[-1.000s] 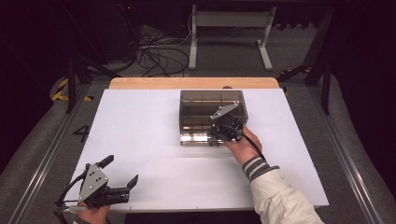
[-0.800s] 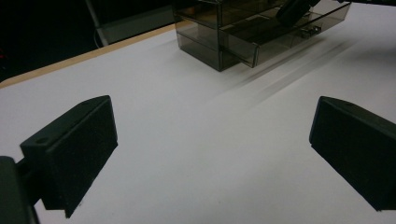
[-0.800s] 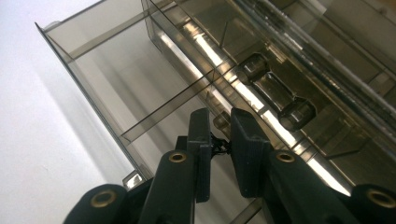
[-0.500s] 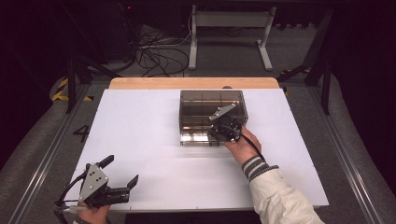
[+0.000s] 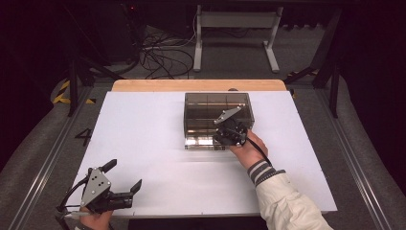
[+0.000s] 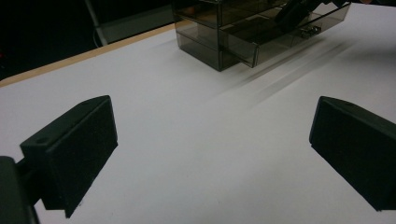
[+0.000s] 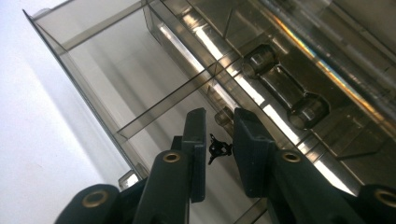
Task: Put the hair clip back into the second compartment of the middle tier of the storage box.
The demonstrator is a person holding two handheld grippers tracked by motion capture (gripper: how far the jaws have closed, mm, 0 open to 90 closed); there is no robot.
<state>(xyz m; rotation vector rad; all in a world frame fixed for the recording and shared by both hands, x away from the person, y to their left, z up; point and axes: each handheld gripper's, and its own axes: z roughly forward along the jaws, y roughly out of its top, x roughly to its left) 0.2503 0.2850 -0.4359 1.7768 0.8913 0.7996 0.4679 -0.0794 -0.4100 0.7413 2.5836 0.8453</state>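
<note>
My right gripper [image 7: 218, 150], jaws just easing apart, hangs over a small black part [image 7: 218, 149] between its pads in the smoky drawer box [image 5: 210, 108] mid-table, while my left gripper [image 5: 125, 175] rests wide open and empty at the near edge.

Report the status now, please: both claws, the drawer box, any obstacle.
Left claw open, idle at near table edge. Right claw inside pulled-out drawer of smoked box, jaws just opening off small black part. Nothing in the way.

Smoky clear drawer box [image 5: 210, 112], lower drawer [image 5: 203, 142] pulled out.
</note>
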